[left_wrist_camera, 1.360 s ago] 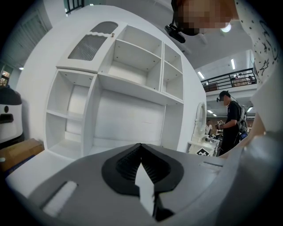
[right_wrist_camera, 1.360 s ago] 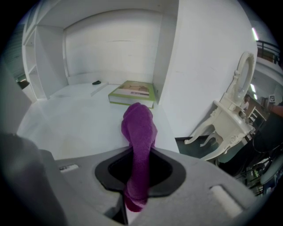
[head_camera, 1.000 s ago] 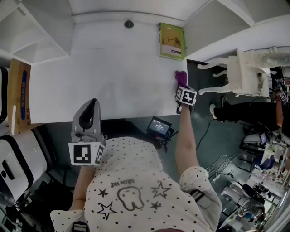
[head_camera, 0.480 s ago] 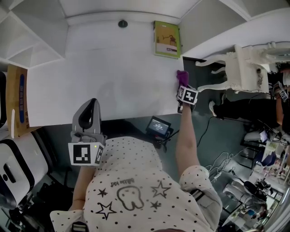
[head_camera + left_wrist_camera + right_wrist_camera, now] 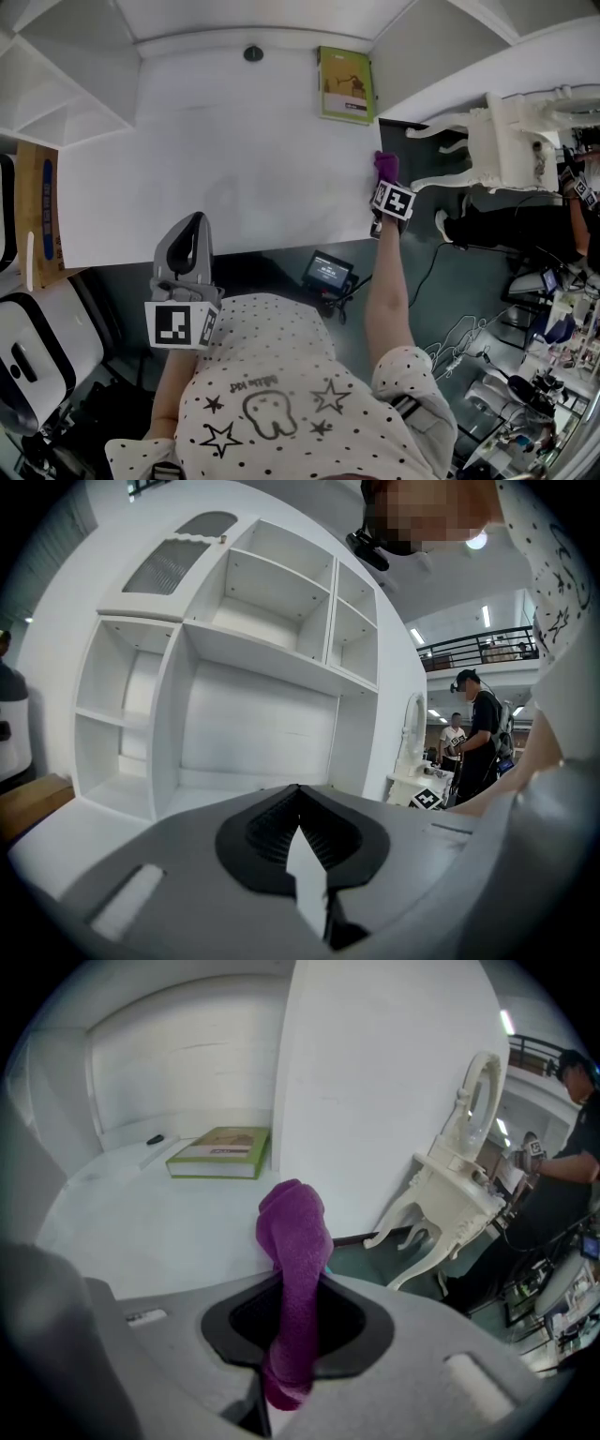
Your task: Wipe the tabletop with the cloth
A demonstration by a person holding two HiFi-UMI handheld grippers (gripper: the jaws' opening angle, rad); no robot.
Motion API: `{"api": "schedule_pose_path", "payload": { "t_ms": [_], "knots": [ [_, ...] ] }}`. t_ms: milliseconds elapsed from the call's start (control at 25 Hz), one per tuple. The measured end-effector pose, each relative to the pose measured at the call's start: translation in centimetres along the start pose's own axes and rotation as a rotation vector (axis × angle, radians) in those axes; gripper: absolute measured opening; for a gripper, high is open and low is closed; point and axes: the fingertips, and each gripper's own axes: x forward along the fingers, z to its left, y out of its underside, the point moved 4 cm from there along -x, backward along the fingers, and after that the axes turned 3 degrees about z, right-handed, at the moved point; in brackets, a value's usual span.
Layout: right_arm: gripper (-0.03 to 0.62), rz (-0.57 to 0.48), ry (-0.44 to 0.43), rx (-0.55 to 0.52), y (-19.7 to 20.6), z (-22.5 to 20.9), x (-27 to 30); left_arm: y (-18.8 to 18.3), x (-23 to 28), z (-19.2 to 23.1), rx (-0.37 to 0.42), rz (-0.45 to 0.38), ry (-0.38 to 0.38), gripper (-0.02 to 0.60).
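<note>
Pinches one purple cloth (image 5: 295, 1241) firmly in the right gripper (image 5: 298, 1326), jaws closed on its lower part, the free end standing up beyond them. From the head view, sits with that cloth (image 5: 384, 166) at the 3 o'clock edge of the white tabletop (image 5: 234, 159), the right gripper (image 5: 383, 180) just off the rim. Cannot say whether the cloth is actually pressing on the surface or only hovering at its edge.

Keeps the left gripper (image 5: 190, 225) idle at about 7 o'clock, off the near edge of the table and well apart from the cloth. Shows, in the left gripper view, the left gripper (image 5: 305, 855) with jaws pressed together on nothing.

Looks like wiping is under way at the right-hand border. Offers no smear, stain or wet track on the plain white top to tell wiped from unwiped. Judged from that, leaves the middle and the 9 o'clock side possibly to do, along with the strip around the book.

Counting up: one cloth, two grippers, one green book (image 5: 344, 84) lying flat at 1 o'clock, one small dark round thing (image 5: 253, 53) at 12 o'clock by the back wall.
</note>
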Motion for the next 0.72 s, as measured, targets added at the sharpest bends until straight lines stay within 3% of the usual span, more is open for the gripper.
{"api": "schedule_pose_path", "payload": {
  "t_ms": [200, 280, 480, 720],
  "knots": [
    [0.069, 0.008, 0.081, 0.069, 0.8, -0.8, -1.1, -0.3, -0.9, 1.4, 0.001, 0.003, -0.012, -0.005],
    [0.069, -0.03, 0.073, 0.123, 1.3, 0.0, -2.6, -0.3, -1.2, 2.1, 0.0, 0.006, -0.009, -0.006],
    [0.069, -0.122, -0.022, 0.164, 2.5, 5.9, -7.5, -0.2, -2.1, 3.1, -0.007, 0.014, 0.055, -0.005],
    [0.069, -0.181, -0.217, 0.061, 4.5, 18.4, -13.4, 0.0, -4.4, 4.1, -0.017, 0.009, 0.124, -0.006]
  ]
}}
